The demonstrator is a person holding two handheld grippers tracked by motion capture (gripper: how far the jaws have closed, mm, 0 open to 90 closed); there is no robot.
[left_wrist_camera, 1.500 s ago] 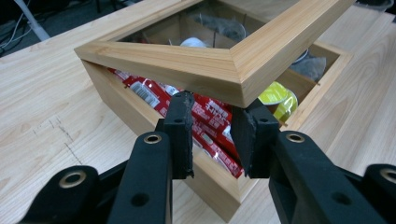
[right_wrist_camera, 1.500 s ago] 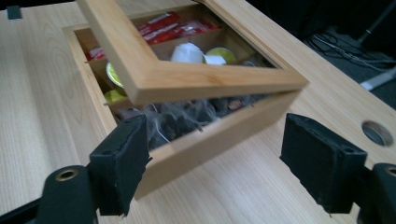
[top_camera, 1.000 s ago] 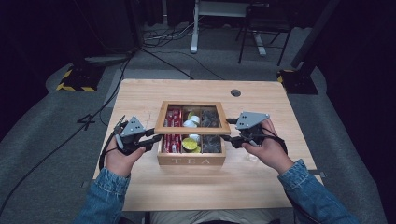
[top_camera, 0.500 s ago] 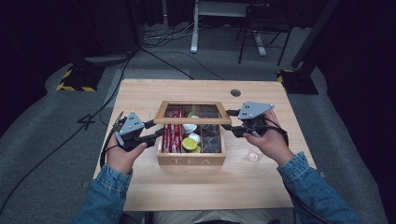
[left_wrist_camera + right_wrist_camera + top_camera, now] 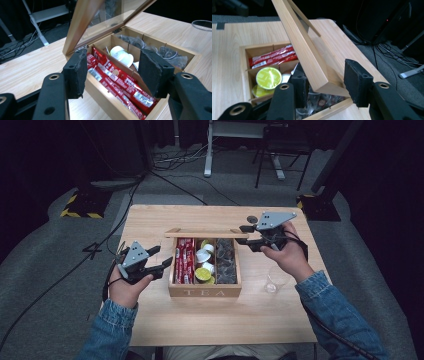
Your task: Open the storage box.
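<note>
Wooden and pale, the tea box (image 5: 205, 292) sits mid-table in front of us, its glass-paned lid (image 5: 206, 233) tipped up on the far edge. Our right gripper (image 5: 246, 236) is at the lid's right corner: in the right gripper view that corner (image 5: 322, 82) sits between the jaws, which have just been closing, with a gap showing on the outer pad's side, so we can't tell whether they truly pinch it. Our left gripper (image 5: 161, 260) hangs just beside the box's left wall; its jaws have just been opening and stand apart with nothing clamped, and in the left gripper view the wall and the red sachets (image 5: 120, 83) lie beyond the pads. We see three compartments: red sachets (image 5: 185, 261) on the left, white and lime-green capsules (image 5: 204, 272) in the middle, clear-wrapped bags (image 5: 226, 261) on the right. A clear cup (image 5: 273, 283) stands on the table (image 5: 150, 320) near our right wrist.
</note>
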